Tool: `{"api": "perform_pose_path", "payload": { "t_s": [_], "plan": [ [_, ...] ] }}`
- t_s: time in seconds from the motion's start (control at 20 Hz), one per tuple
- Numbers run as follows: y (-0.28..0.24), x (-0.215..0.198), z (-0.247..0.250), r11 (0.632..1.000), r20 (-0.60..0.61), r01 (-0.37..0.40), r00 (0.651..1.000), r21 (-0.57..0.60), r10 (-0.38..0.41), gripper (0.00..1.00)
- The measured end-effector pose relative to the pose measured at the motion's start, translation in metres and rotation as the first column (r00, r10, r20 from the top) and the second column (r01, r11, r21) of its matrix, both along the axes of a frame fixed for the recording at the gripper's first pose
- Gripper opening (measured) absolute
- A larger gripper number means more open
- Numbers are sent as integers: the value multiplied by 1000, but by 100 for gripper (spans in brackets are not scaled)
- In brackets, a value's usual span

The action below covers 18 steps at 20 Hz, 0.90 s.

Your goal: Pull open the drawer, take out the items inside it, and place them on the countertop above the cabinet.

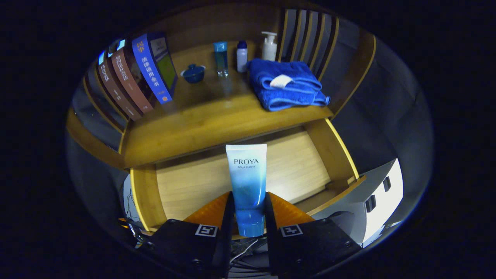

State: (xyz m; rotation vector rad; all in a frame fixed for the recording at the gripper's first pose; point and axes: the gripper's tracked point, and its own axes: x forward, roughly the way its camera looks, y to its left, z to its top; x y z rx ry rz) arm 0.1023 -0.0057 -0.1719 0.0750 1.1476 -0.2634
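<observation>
Gripper view: tongs point(249, 211) clamp tube point(247, 182) above the open (bare-floored) drawer point(186, 186).

Glossy plastic tube point(247, 186), smooth wooden drawer point(294, 166), soft terry-cloth towel point(285, 87).

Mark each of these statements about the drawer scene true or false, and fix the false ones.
1. The tool is shut on the blue tube. True.
2. The drawer is closed. False: it is pulled open.
3. A folded blue towel lies on the countertop. True.
4. The books lie inside the drawer. False: they lean on the countertop.
5. The pump bottle stands behind the towel. True.
</observation>
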Motion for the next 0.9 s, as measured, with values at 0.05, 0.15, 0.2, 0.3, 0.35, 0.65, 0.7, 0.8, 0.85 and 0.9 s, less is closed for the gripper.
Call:
{"api": "perform_pose_path", "payload": {
  "t_s": [0.05, 0.15, 0.2, 0.3, 0.35, 0.65, 0.7, 0.8, 0.85, 0.9],
  "plan": [
    [3, 9, 4, 1000, 1, -12, 1000, 2, 12, 44],
    [7, 27, 6, 999, -22, -49, 999, -3, 49, 44],
    [10, 36, 5, 998, -36, -69, 997, -7, 69, 44],
    [16, 58, 2, 995, -52, -97, 994, 4, 97, 44],
    [20, 73, 1, 994, -50, -108, 993, 16, 109, 44],
    [31, 133, -18, 980, -55, -190, 980, 55, 193, 44],
    [33, 142, -22, 977, -51, -203, 977, 67, 207, 44],
    [36, 156, -27, 968, -56, -239, 968, 71, 243, 44],
    [34, 161, -28, 964, -58, -256, 964, 71, 260, 44],
    [37, 164, -32, 962, -61, -264, 961, 77, 268, 44]
  ]
}}
